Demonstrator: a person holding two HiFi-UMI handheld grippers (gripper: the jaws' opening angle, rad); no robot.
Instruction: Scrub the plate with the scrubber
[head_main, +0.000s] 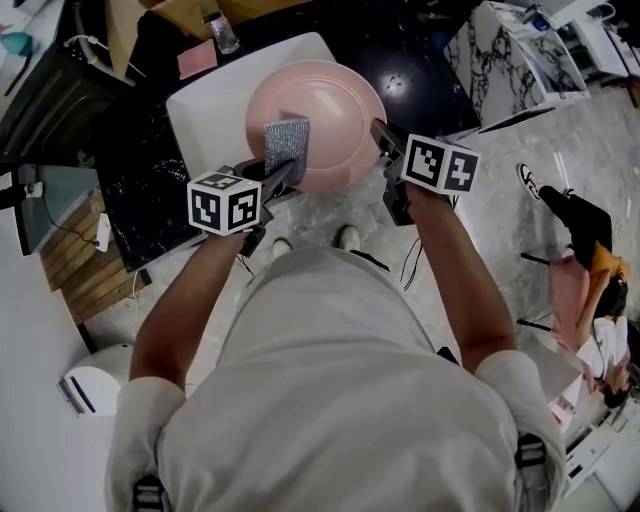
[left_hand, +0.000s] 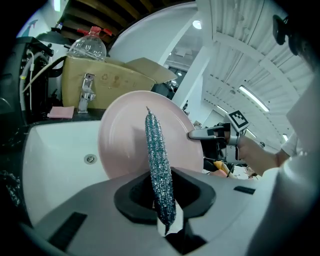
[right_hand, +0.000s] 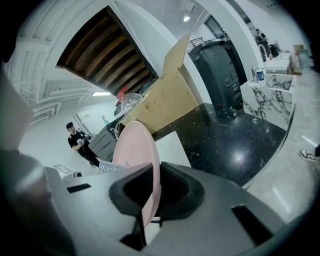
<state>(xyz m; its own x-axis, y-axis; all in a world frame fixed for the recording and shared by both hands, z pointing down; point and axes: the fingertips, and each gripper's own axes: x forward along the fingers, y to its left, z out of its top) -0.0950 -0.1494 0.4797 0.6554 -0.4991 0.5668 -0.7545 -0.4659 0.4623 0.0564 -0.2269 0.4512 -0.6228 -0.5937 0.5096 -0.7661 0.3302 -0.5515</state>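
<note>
Pink plate (head_main: 320, 115) held over white sink (head_main: 195, 110), rim clamped by right gripper (head_main: 385, 140). Left gripper (head_main: 278, 178) grips glittery silver scrubber (head_main: 286, 146), lying against the plate's face.

- The plate (head_main: 330, 110) is plain pale pink.
- The scrubber (head_main: 287, 148) is silvery grey-blue with a glittering woven pattern.
- The sink (head_main: 197, 118) is white.
- The tabletop (head_main: 420, 70) is glossy black with faint pale flecks.
- The left gripper (head_main: 283, 172) and right gripper (head_main: 382, 138) are grey, and each carries a white cube with black square markers.
- The cardboard box (left_hand: 107, 80) is tan.
</note>
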